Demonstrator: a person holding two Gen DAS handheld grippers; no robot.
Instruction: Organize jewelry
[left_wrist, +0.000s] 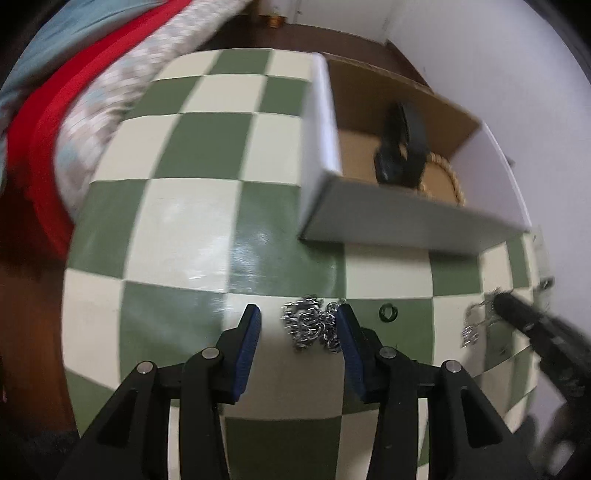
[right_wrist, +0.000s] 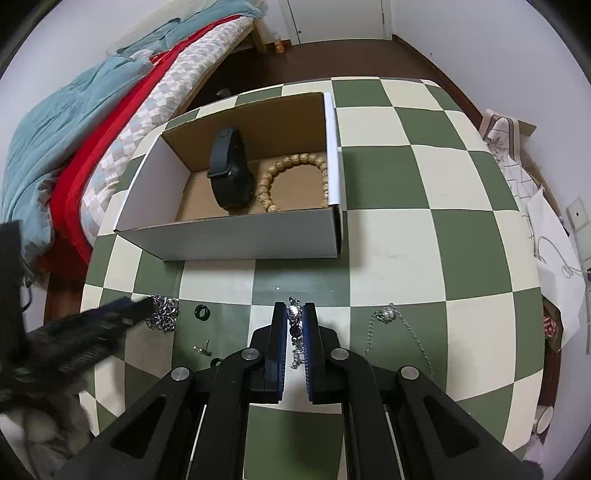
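A silver chain bracelet (left_wrist: 312, 325) lies heaped on the checkered table, between the fingers of my open left gripper (left_wrist: 299, 325); it also shows in the right wrist view (right_wrist: 162, 314). My right gripper (right_wrist: 295, 325) is shut on a silver beaded bracelet (right_wrist: 294, 314) at table level. It shows at the right in the left wrist view (left_wrist: 513, 314). The white cardboard box (right_wrist: 236, 232) holds a black watch (right_wrist: 231, 173) and a wooden bead bracelet (right_wrist: 295, 177). A green ring (right_wrist: 202, 312) and a silver necklace (right_wrist: 388, 314) lie on the table.
A small earring (right_wrist: 203, 348) lies near the front. A bed with red and blue bedding (right_wrist: 74, 140) stands left of the table. Papers and cables (right_wrist: 546, 221) sit off the table's right edge.
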